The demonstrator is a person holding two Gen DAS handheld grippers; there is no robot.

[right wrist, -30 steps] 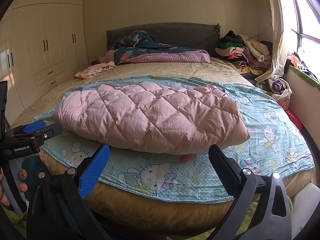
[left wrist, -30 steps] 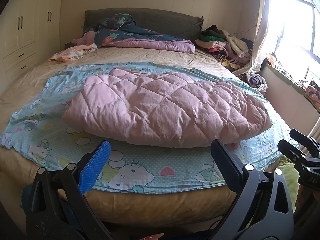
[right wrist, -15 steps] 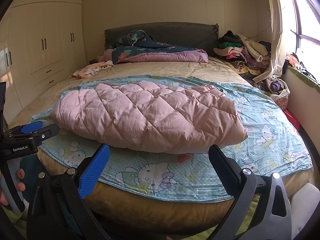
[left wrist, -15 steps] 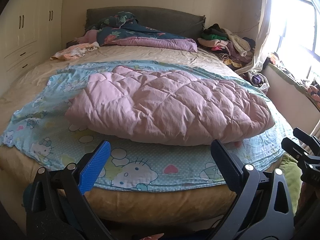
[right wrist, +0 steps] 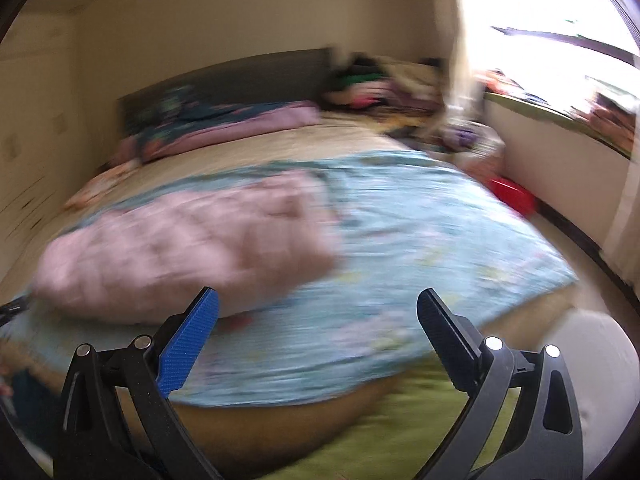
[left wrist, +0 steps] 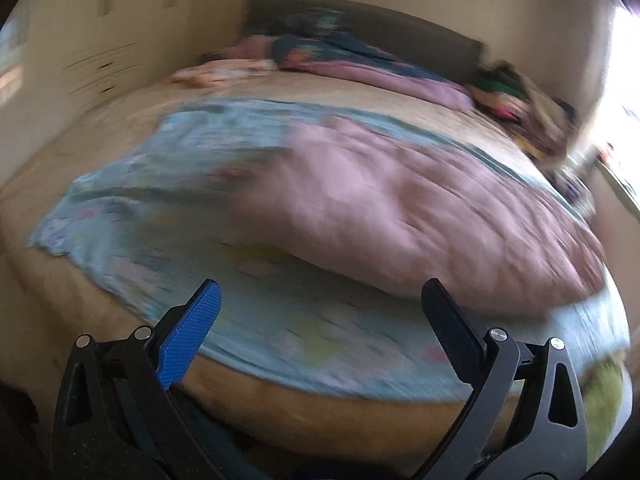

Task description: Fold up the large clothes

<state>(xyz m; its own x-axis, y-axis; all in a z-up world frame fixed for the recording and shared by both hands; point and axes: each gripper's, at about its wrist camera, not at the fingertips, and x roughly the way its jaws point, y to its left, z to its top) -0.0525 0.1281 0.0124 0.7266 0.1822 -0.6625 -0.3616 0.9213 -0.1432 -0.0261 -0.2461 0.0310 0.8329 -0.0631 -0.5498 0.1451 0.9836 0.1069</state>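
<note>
Lying on a blue cartoon-print sheet (left wrist: 132, 216) spread over the bed (left wrist: 328, 92), the pink quilted jacket (left wrist: 420, 208) is seen blurred. Both the left tool (left wrist: 320, 312) and right tool (right wrist: 318, 316) are held wide open and empty, short of the bed.

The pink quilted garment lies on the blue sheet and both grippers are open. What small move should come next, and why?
Probably bring the right gripper forward to the near right end of the pink quilted garment. Both grippers are open and empty, short of the blue sheet. The left gripper already faces the garment's near edge. The views are blurred, so exact edges are hard to tell.
</note>
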